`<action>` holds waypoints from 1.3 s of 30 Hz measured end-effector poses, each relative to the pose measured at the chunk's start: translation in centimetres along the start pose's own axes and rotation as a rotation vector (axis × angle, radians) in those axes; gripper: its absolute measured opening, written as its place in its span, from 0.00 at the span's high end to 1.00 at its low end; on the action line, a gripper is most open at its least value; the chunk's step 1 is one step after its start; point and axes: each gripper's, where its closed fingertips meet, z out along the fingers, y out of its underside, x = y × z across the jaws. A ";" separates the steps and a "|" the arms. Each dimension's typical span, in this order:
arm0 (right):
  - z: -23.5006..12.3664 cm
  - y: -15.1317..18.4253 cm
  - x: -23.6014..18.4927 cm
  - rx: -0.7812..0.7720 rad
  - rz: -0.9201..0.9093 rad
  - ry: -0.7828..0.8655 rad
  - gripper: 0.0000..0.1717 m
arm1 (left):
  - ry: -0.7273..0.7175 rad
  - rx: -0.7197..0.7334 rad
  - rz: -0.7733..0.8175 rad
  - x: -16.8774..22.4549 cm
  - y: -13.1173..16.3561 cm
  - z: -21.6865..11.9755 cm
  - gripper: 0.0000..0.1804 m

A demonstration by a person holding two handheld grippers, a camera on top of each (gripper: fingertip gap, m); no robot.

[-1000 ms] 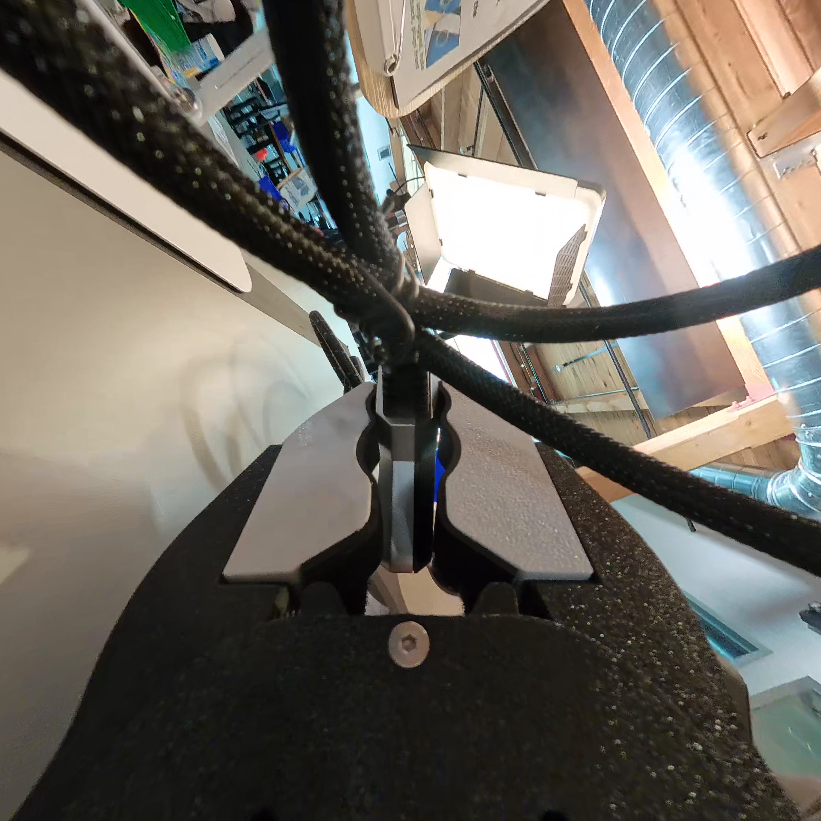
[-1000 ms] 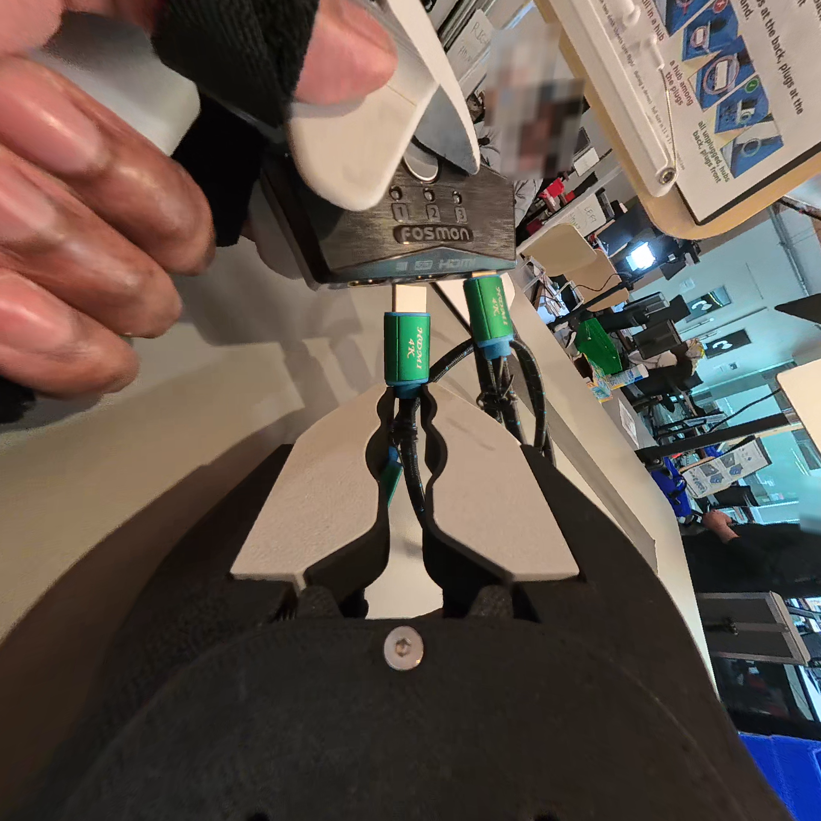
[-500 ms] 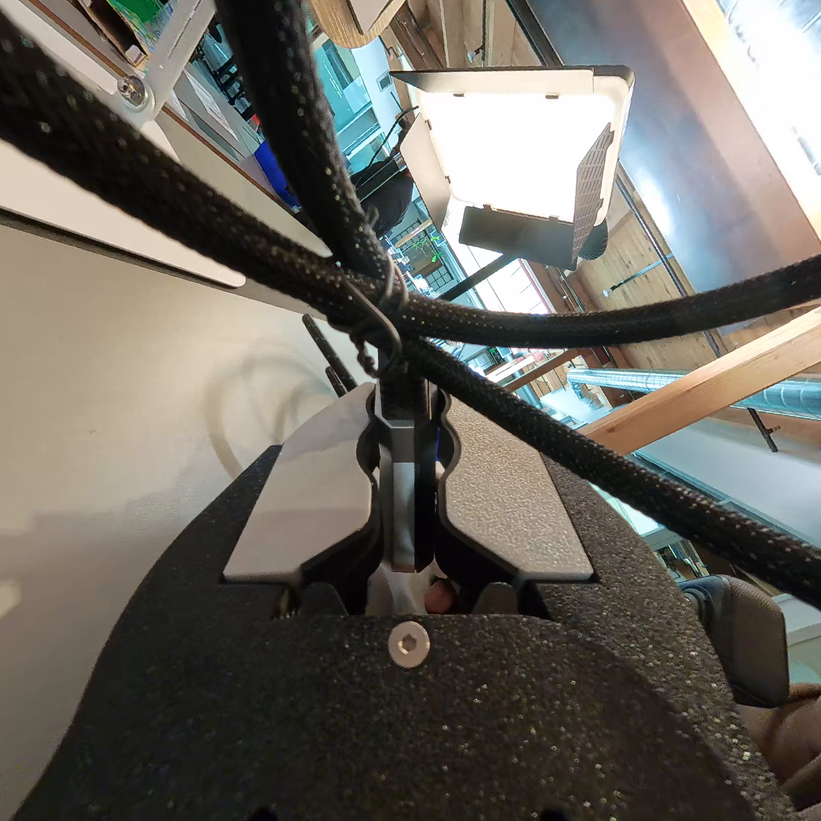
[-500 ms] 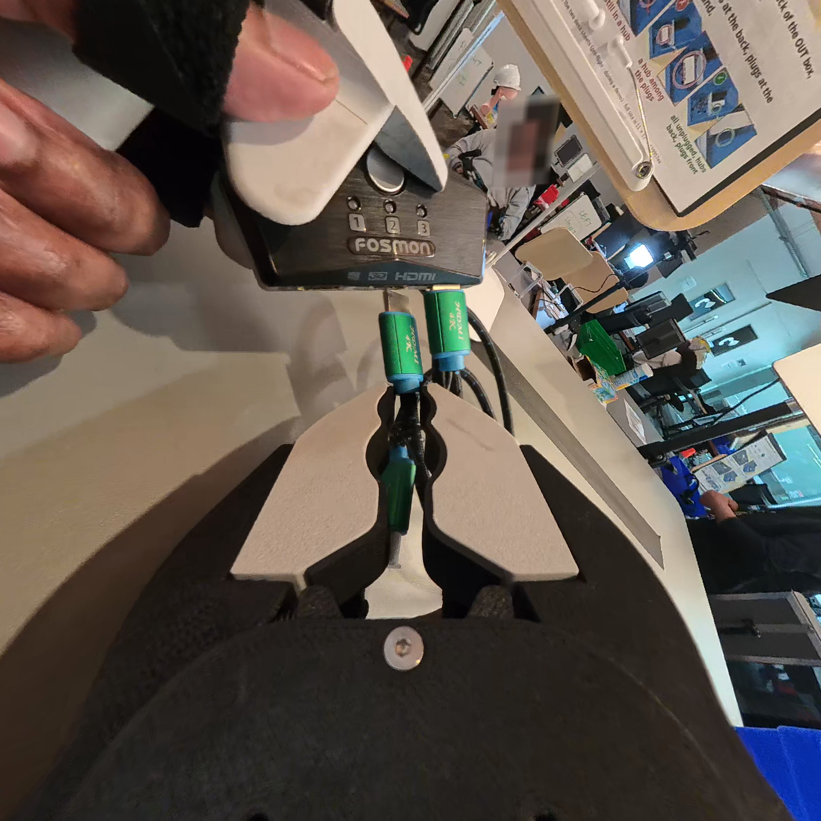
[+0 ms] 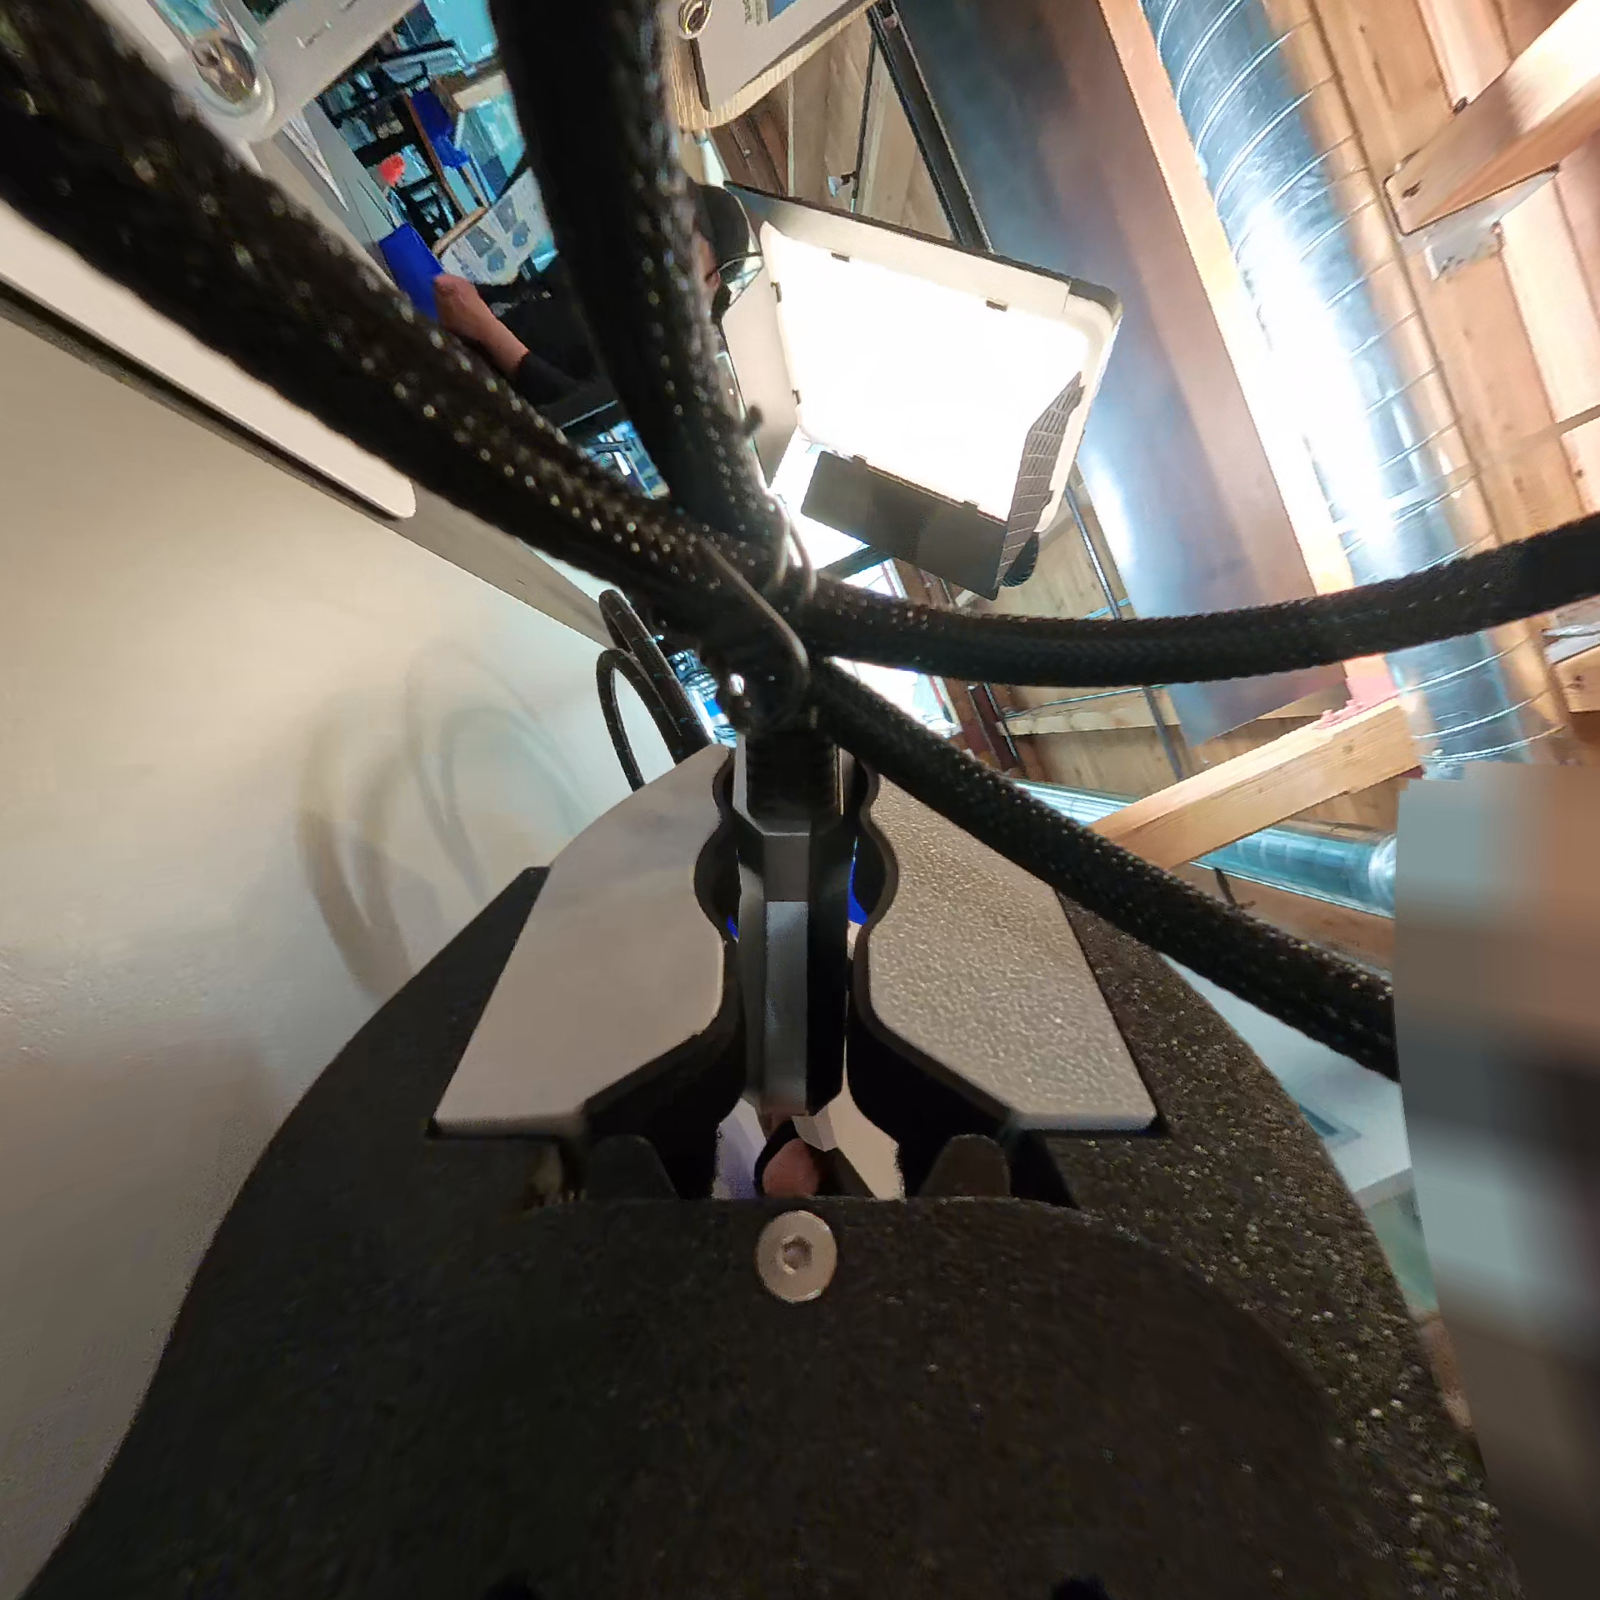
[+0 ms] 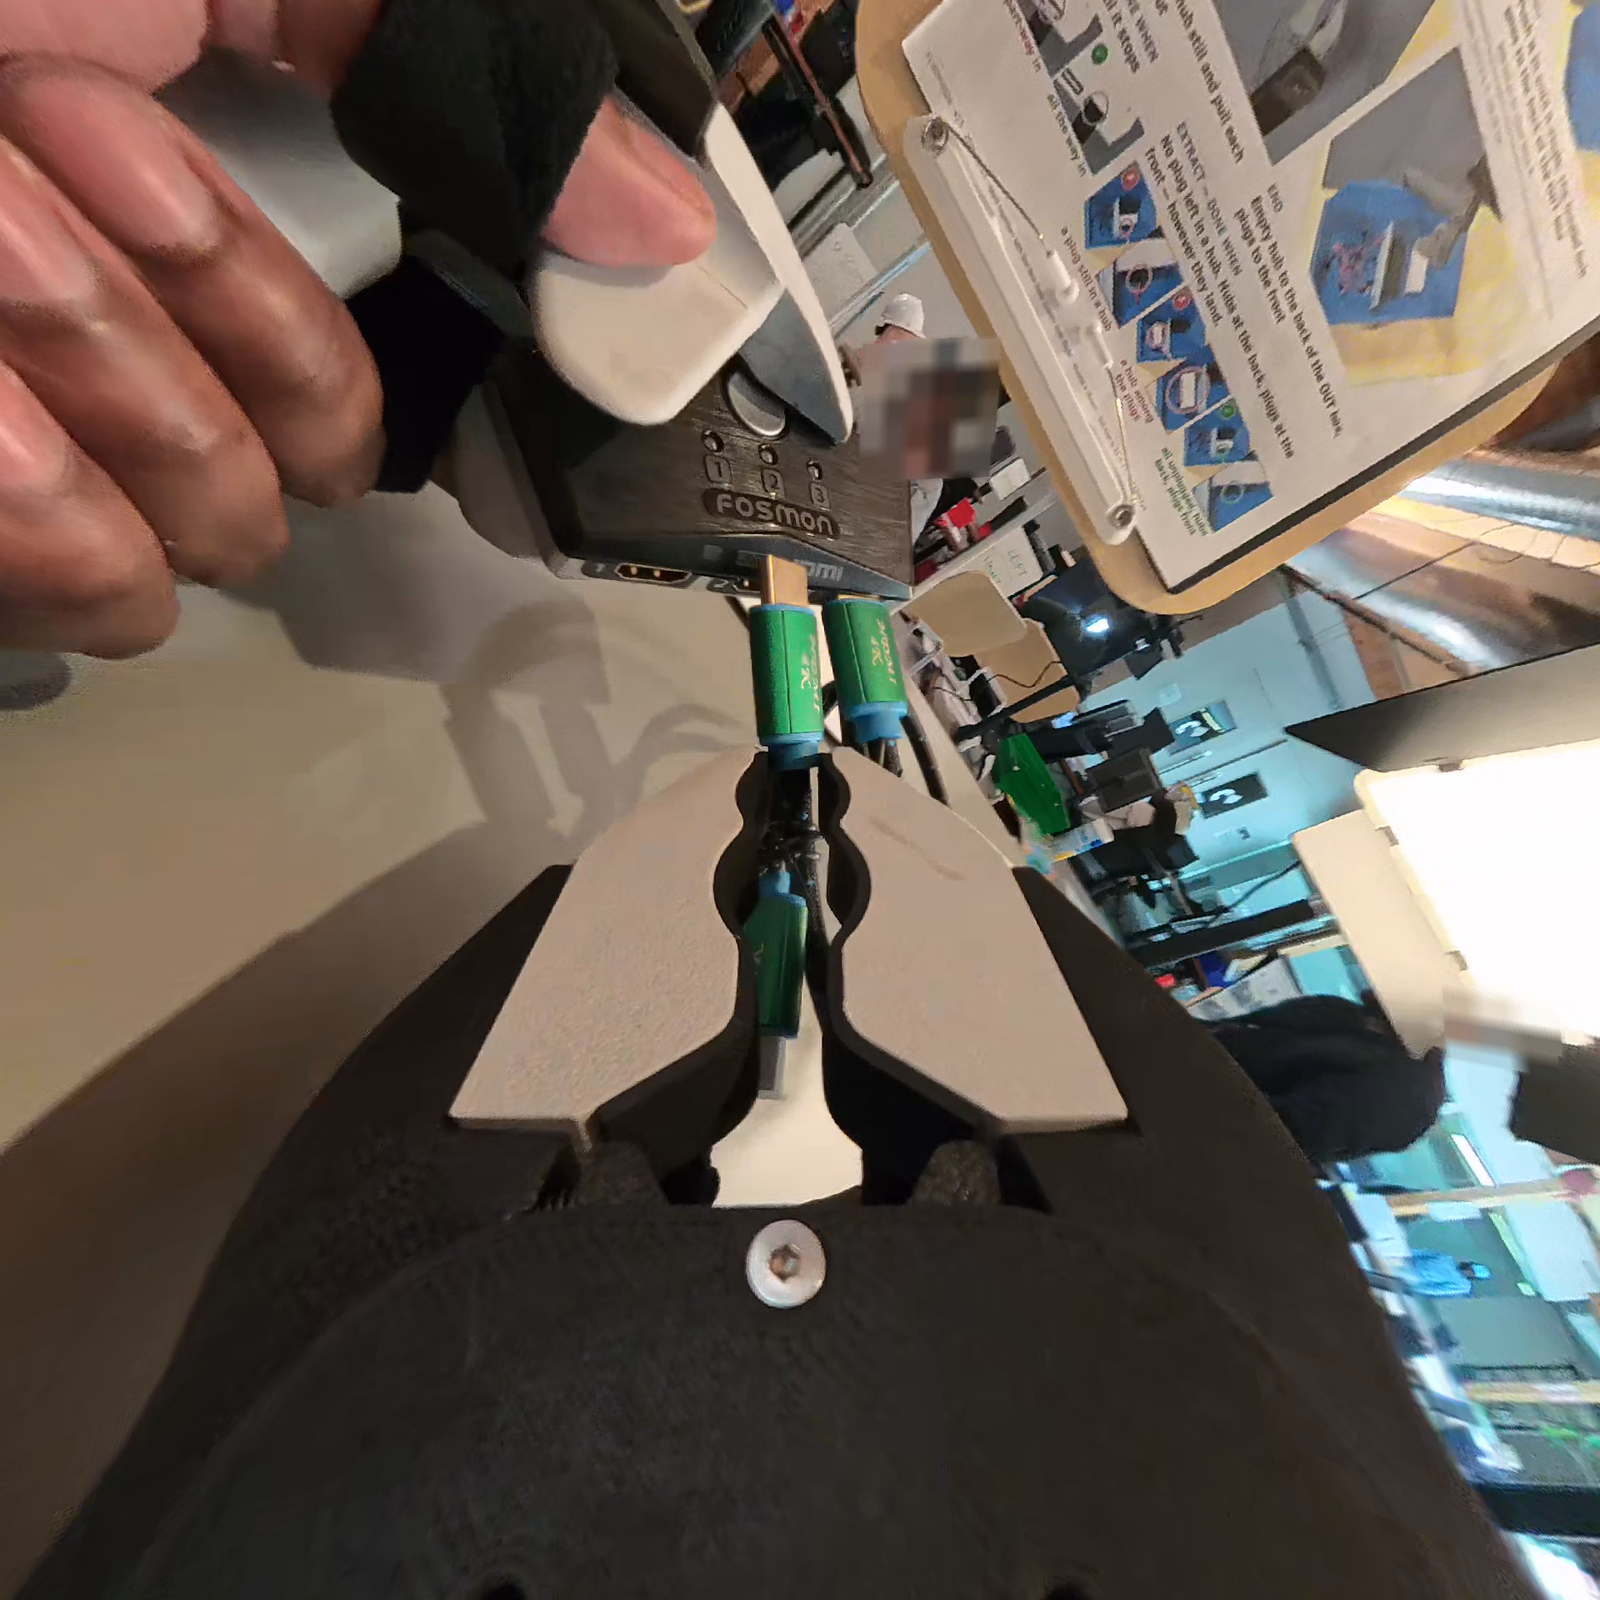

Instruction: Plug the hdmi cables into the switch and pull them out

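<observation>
My left gripper (image 5: 790,762) is shut on a black switch box (image 5: 783,952), seen edge-on between its pads. Black braided cables (image 5: 1082,641) cross just ahead of it. In the right wrist view its white fingers (image 6: 632,346) clamp the same box (image 6: 762,511), and a hand (image 6: 173,346) holds that gripper. My right gripper (image 6: 792,766) is shut on the braided cable just behind a green plug (image 6: 783,675). The plug's gold tip shows at the box's port face. A second green plug (image 6: 866,658) sits in the box beside it. A third green plug (image 6: 775,961) hangs below, between my fingers.
A pale table (image 6: 260,822) lies under both grippers. An empty port (image 6: 645,573) shows on the box's face. A clipboard with a picture sheet (image 6: 1212,303) stands at the upper right. A bright light panel (image 5: 926,372) is ahead of the left gripper. The gap from one gripper's tips to the other's is roughly 7 cm.
The box and both grippers have swung together, and the box now sits farther right in the right wrist view. Both grasps have held. The plug's gold tip still shows below the box.
</observation>
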 end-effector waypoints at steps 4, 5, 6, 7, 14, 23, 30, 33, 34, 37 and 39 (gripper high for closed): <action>-0.2 0.0 0.4 -0.018 -0.149 0.068 0.94 | 0.032 -0.002 -0.066 0.0 0.2 0.0 0.88; -0.2 0.0 0.5 -0.027 -0.194 0.086 0.94 | 0.038 0.004 -0.075 0.1 0.1 -0.1 0.88; -0.2 0.1 0.6 -0.035 -0.227 0.096 0.95 | 0.042 0.012 -0.082 0.0 0.0 -0.1 0.88; -0.2 0.2 0.6 -0.042 -0.243 0.099 0.94 | 0.042 0.019 -0.090 0.0 0.0 -0.2 0.88; 0.2 1.1 0.4 -0.106 -0.305 0.103 0.94 | -0.008 0.012 -0.119 -0.7 0.6 0.1 0.88; 0.6 2.0 -0.5 -0.164 -0.376 0.069 0.94 | -0.104 -0.001 -0.112 -1.7 1.2 0.1 0.88; 0.8 2.0 -0.8 -0.165 -0.374 0.059 0.94 | -0.134 0.015 -0.094 -2.0 1.1 0.1 0.88; 0.8 2.0 -0.9 -0.153 -0.366 0.056 0.94 | -0.138 0.020 -0.094 -2.1 1.0 0.1 0.88; 0.8 2.0 -0.9 -0.148 -0.359 0.055 0.94 | -0.138 0.020 -0.095 -2.0 1.0 0.0 0.88; 1.0 2.0 -0.7 -0.132 -0.351 0.053 0.94 | -0.135 0.022 -0.103 -2.1 1.0 0.1 0.88; 1.0 2.1 -0.6 -0.113 -0.358 0.051 0.94 | -0.134 0.027 -0.111 -2.1 1.1 0.2 0.88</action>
